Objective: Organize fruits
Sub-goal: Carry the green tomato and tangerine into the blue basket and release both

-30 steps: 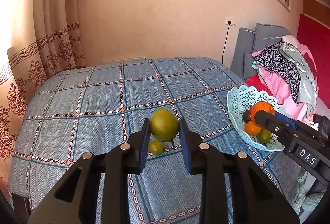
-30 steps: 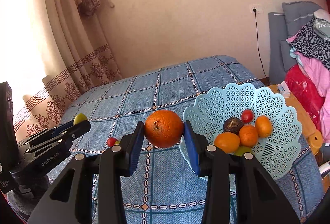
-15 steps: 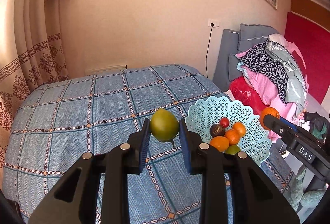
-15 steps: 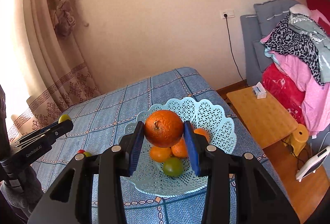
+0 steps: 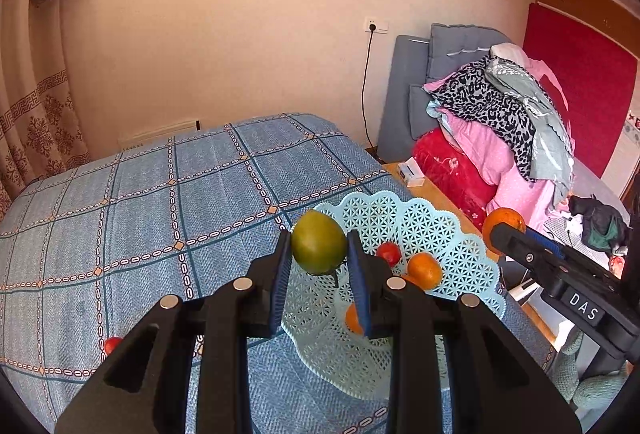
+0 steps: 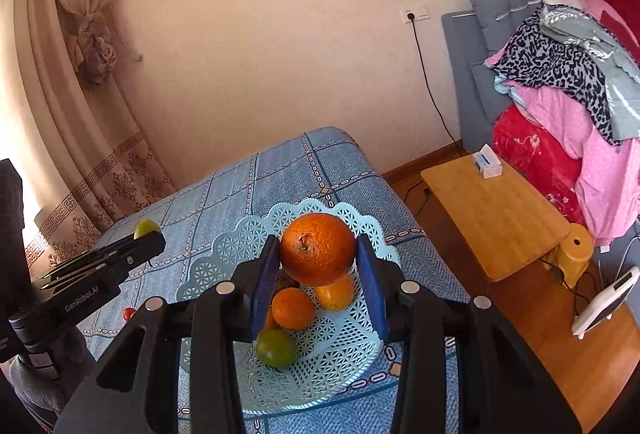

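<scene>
The left gripper [image 5: 319,261] is clamped on a green fruit [image 5: 318,247], held up just over the near-left rim of the pale blue lattice basket [image 5: 448,234]. Its right finger hides part of an orange piece in the basket, so only a sliver shows, next to a small red fruit [image 5: 389,253] and a small orange [image 5: 425,270]. The right gripper [image 6: 318,267] is squeezing a big orange [image 6: 317,248] directly above the basket, covering whatever sits behind it; something dark under the orange is too hidden to name. Below its fingers sit two small oranges and a green fruit. A little red fruit [image 5: 111,344] peeks out left of the left gripper on the blue checked bedspread [image 5: 160,194]. Room-wise: beige wall, patterned curtain [image 6: 80,114], a wooden side table [image 6: 496,214] and piled clothes [image 6: 568,74] off to the right.
</scene>
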Action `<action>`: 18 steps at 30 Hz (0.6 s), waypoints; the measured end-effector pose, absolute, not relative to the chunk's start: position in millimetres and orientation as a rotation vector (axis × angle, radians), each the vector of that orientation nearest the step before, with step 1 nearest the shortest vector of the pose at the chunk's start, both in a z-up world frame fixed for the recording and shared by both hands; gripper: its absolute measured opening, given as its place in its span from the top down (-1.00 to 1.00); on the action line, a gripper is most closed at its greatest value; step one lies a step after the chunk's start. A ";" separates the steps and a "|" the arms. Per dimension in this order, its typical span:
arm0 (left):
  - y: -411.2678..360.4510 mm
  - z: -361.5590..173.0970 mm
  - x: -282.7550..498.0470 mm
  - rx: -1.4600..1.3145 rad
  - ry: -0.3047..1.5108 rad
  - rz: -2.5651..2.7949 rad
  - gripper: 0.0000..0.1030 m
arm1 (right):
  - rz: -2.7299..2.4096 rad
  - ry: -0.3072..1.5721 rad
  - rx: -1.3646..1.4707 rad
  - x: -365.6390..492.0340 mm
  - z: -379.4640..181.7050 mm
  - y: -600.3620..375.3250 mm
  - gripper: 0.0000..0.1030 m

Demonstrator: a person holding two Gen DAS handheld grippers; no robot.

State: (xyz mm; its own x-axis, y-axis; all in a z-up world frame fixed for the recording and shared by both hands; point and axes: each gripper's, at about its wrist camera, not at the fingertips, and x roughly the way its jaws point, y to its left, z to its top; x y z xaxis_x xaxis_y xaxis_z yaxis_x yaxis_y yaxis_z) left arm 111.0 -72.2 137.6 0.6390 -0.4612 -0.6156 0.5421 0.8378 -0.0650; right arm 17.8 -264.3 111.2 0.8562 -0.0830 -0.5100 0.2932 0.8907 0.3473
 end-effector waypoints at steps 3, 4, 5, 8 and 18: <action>-74.2 136.0 114.1 0.141 0.684 -0.605 0.45 | -0.229 0.512 0.438 15.4 112.1 -262.4 0.23; -75.1 135.4 113.2 0.149 0.684 -0.616 0.45 | -0.236 0.513 0.438 13.7 112.5 -260.6 0.23; -75.8 135.0 112.0 0.160 0.682 -0.626 0.45 | -0.238 0.516 0.435 11.4 112.8 -256.9 0.23; -73.2 133.5 105.9 0.181 0.670 -0.657 0.45 | -0.247 0.517 0.416 3.0 115.1 -241.1 0.23; -68.8 135.2 94.6 0.201 0.666 -0.773 0.45 | -0.348 0.504 0.434 -17.1 113.9 -217.9 0.23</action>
State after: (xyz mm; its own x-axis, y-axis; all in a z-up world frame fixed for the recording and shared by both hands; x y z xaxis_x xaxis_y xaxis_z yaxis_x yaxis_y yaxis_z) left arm 94.6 -68.8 135.2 0.5245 -0.5799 -0.6234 0.7020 0.7088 -0.0687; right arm -17.1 -217.9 113.9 0.8211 -0.2119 -0.5300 0.4206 0.8522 0.3111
